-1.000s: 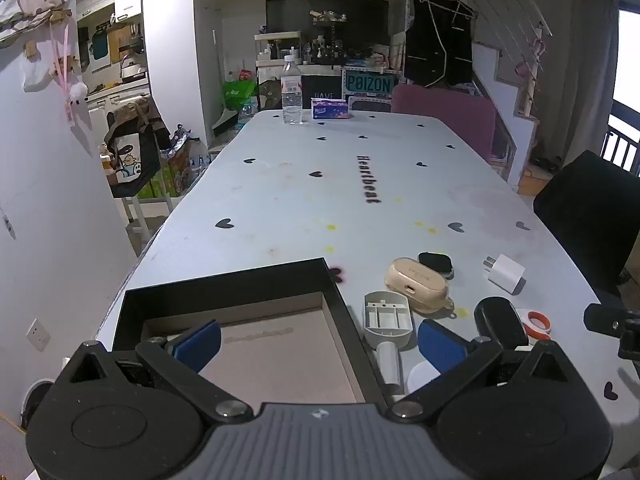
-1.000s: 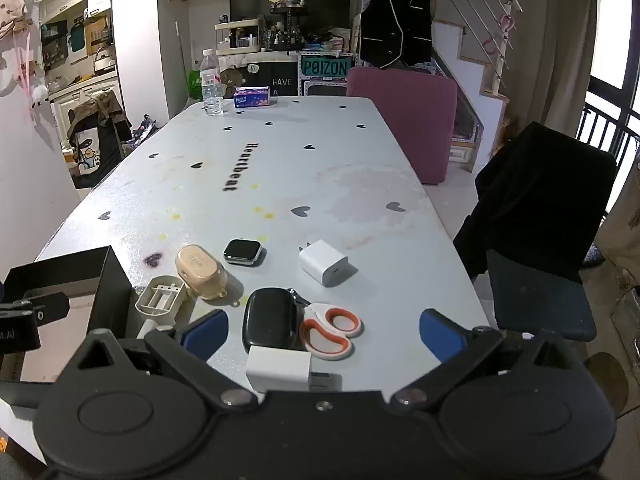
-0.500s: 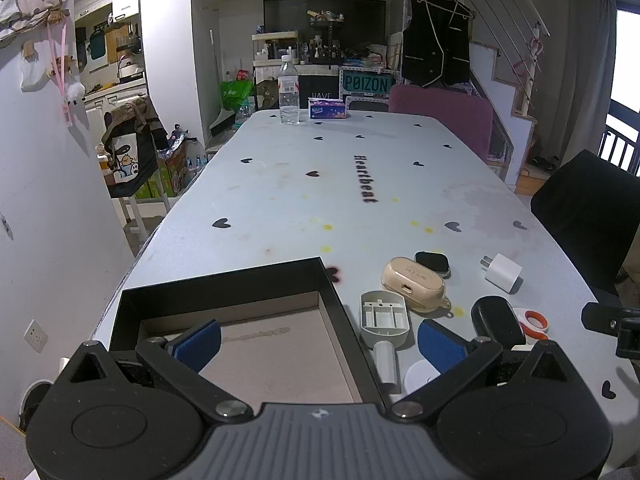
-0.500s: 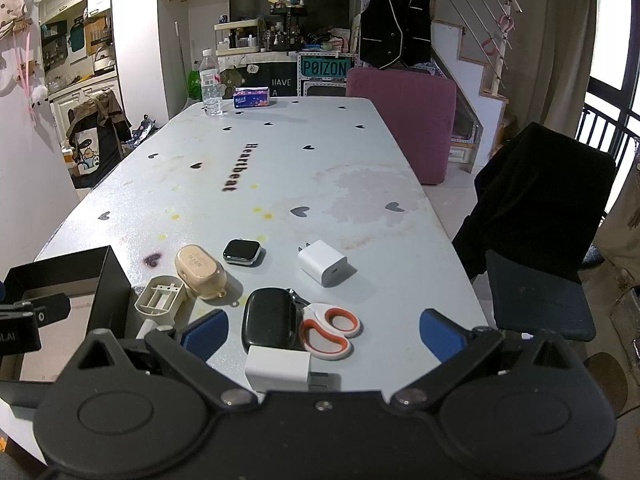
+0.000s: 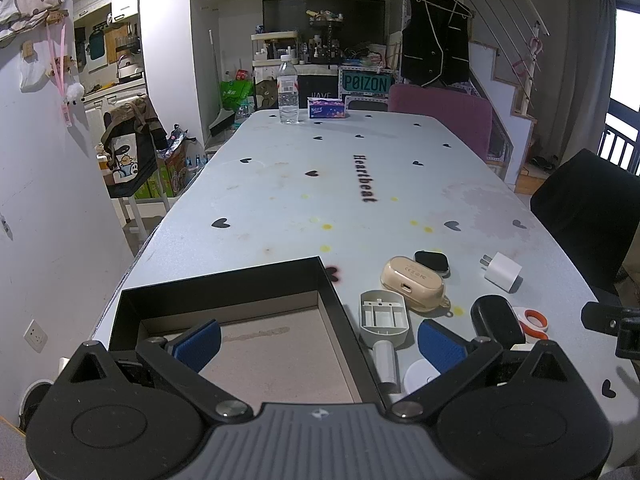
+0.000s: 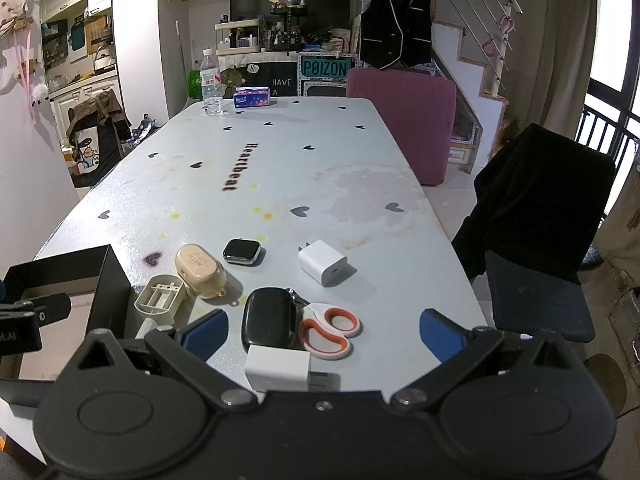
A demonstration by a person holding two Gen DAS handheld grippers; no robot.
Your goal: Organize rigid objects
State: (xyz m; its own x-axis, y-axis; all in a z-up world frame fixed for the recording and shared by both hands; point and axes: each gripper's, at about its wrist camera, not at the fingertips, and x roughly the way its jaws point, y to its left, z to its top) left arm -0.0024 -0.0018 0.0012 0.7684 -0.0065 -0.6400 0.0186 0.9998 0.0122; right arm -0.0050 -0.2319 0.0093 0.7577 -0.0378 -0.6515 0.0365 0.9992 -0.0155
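Left gripper [image 5: 318, 344]: spread wide, holding nothing; one blue pad over the box floor, the other over the table beside the grey holder.
Right gripper [image 6: 323, 334]: spread wide, holding nothing; hovers at the near table edge above the black case, scissors and near charger.
Box [image 5: 224, 284]: black, open-topped, brown floor bare; sits at the near left corner of the table [image 5: 320, 184].
Grey holder [image 5: 383, 314]: ribbed plastic piece with a stem, just right of the box wall, open side up.
Tan case [image 6: 200, 266]: rounded, touching or just beside the grey holder, on its far right.
Watch [image 6: 241, 250]: dark screen up, no strap seen, just behind the tan case.
Far charger [image 6: 322, 262]: white cube, prongs pointing away, apart from the rest on the right.
Black case [image 6: 270, 322]: glossy, rounded; lies against the scissors.
Scissors [image 6: 330, 328]: orange and white handles toward the right; blades hidden under the black case.
Near charger [image 6: 278, 368]: white block at the table edge, touching the black case's near end.
White disc [image 5: 418, 376]: partly hidden behind the left gripper's finger; nature unclear.
Far end: bottle [image 5: 288, 90] and tissue pack [image 5: 326, 108], well apart from the work area.
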